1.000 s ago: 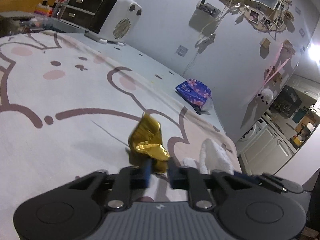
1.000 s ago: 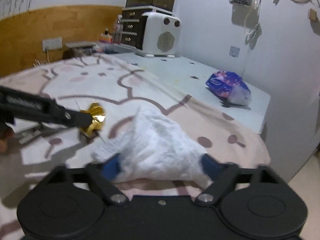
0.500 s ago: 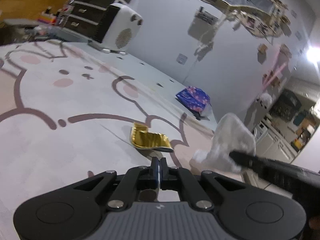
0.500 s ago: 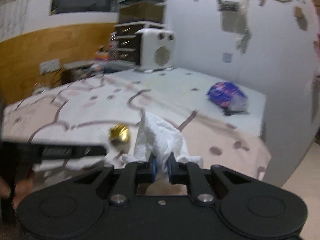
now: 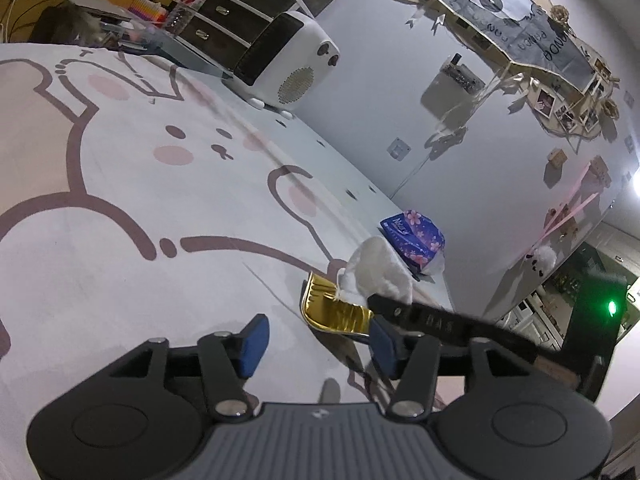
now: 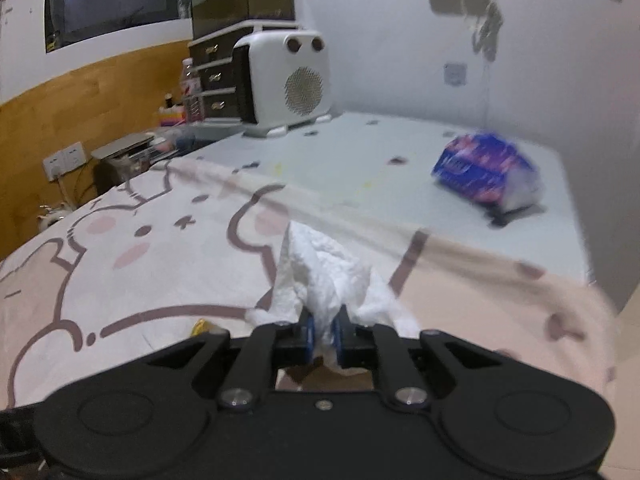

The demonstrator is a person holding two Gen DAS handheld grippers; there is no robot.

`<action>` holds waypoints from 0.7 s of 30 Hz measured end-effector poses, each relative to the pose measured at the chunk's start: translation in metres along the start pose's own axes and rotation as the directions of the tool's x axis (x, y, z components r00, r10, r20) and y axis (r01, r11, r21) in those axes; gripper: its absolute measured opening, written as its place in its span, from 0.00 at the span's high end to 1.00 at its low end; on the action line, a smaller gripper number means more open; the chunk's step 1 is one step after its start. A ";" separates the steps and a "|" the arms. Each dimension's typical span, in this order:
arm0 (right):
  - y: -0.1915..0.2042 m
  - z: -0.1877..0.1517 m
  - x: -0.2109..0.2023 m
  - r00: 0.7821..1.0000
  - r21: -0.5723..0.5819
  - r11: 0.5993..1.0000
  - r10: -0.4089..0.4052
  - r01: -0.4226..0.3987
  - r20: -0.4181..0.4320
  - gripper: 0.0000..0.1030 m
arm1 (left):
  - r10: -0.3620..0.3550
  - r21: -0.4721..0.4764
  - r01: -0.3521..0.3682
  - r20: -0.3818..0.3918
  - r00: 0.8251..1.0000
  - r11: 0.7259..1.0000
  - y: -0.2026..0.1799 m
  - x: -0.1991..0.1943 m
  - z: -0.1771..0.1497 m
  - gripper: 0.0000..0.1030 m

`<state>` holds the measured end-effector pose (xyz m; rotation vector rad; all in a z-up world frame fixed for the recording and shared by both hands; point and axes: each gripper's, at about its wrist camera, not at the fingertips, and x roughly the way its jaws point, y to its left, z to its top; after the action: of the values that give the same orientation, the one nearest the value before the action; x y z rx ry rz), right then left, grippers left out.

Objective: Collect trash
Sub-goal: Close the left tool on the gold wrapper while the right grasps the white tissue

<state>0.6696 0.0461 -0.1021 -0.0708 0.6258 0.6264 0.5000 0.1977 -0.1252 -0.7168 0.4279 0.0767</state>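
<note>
While a white bedspread printed with brown cartoon outlines (image 5: 120,184) covers the bed beside a pale wall, the left gripper (image 5: 316,342) stands spread above it. Flattened gold foil wrapper (image 5: 334,312) lies ahead. The right gripper (image 6: 323,334) pinches crumpled white tissue (image 6: 324,276).

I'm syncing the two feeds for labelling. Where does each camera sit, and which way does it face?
Left wrist: on the left gripper, low over the blanket, facing the gold wrapper; its open fingers show, and the right gripper crosses in from the right.
Right wrist: on the right gripper, facing across the bed to the white heater; its fingers pinch the white tissue.
Shared: tissue, wrapper, heater, blue tissue pack.
</note>
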 end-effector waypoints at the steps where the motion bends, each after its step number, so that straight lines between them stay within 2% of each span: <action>1: 0.001 -0.003 -0.001 1.000 -0.009 1.000 0.020 -0.020 0.000 0.90 | 0.001 0.004 -0.001 0.002 1.000 1.000 0.000 0.000 0.001 0.42; 5: 0.008 -0.014 -0.016 0.995 -0.053 0.994 0.098 -0.099 -0.004 0.90 | 0.032 0.039 -0.033 0.025 0.999 0.999 0.001 0.003 0.004 0.40; 9: 0.018 -0.028 -0.030 0.986 -0.090 0.982 0.166 -0.166 -0.002 0.90 | 0.013 0.008 -0.013 0.029 1.000 1.000 0.007 0.006 0.009 0.40; 14: 0.021 -0.041 -0.041 0.982 -0.073 0.980 0.189 -0.188 0.010 0.90 | 0.022 0.037 -0.023 0.022 1.000 0.999 0.004 0.008 0.009 0.41; 17: 0.022 -0.045 -0.047 0.981 -0.049 0.980 0.191 -0.190 0.012 0.90 | 0.052 0.082 -0.052 0.010 0.999 0.995 -0.002 0.008 0.008 0.47; 21: 0.022 -0.050 -0.052 0.985 -0.020 0.985 0.174 -0.174 0.014 0.90 | 0.125 0.153 -0.124 0.002 0.992 0.980 -0.011 0.008 0.005 0.62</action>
<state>0.5984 0.0243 -0.1108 -0.0290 0.6152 0.8017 0.5116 0.1922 -0.1187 -0.5391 0.4800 0.1572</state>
